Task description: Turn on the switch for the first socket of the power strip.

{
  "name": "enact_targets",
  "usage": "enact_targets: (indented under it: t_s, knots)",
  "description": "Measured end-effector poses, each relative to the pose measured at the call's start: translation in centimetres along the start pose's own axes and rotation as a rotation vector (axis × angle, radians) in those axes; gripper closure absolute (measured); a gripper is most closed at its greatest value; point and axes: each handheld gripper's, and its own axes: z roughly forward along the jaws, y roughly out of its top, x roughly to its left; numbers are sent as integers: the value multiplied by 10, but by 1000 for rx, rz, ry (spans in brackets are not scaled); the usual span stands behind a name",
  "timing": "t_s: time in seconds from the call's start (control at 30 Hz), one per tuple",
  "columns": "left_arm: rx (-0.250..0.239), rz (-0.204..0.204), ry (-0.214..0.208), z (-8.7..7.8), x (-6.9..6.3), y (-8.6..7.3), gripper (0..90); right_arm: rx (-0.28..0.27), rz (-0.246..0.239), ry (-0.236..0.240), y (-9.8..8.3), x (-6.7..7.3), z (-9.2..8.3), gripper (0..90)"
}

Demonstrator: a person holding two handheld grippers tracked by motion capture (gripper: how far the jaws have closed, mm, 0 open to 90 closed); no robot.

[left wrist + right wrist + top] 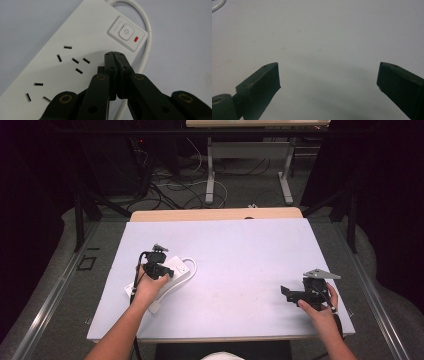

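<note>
Forearms entered from the near edge of the pale lavender-topped bench (240, 250), each hand holding a black two-fingered gripper. The left hand (149, 287) was angled forward and slightly inward, its left gripper (114, 53) poised above the flat white plastic power strip (62, 50) lying diagonally on the left part of the bench. Its fingers were clenched together with nothing between them, the tips just short of the strip's square white power button (126, 32), beside a small lit red indicator (136, 39). The strip's white cable (146, 35) curved around that end. The right hand (320, 307) rested near the right front corner, well apart from the strip, its right gripper (328, 75) pointing leftward, fingers released wide over bare surface.
</note>
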Motion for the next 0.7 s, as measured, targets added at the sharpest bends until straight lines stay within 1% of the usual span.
enact_targets:
  t_s: [0.17, 0.23, 0.33, 0.37, 0.4, 0.5, 0.53, 0.57, 0.63, 0.67, 0.7]
  knots:
    - [-1, -1, 8, 0, -1, 0, 894, -2, -1, -1, 0, 1, 0, 43]
    - [2, -2, -1, 0, 0, 0, 894, -1, -1, -1, 0, 1, 1, 43]
    - [-4, -8, -3, 0, 0, -1, 895, -6, -5, -7, 0, 1, 1, 43]
    - [4, -7, -7, 0, 1, 0, 894, -7, -5, -6, 0, 1, 1, 43]
    - [2, -6, -6, 0, 1, -1, 895, 0, -7, 1, 0, 1, 1, 44]
    - [-5, -5, -5, 1, 0, -1, 896, 0, -9, 2, 0, 1, 1, 44]
    - [1, -6, -10, 3, 0, -1, 897, 0, -8, 2, 0, 1, 1, 44]
    - [-7, -4, -16, 4, 0, -2, 897, 3, -9, 2, 0, 1, 1, 44]
    - [-4, -2, -13, 4, -1, -1, 897, 1, -12, 2, 0, 0, 0, 44]
    - [-10, -1, -14, 4, -2, -1, 896, -1, -7, 1, 0, 1, 1, 44]
    - [-12, 0, -23, 5, -2, -1, 896, -7, -5, -6, 0, 1, 1, 44]
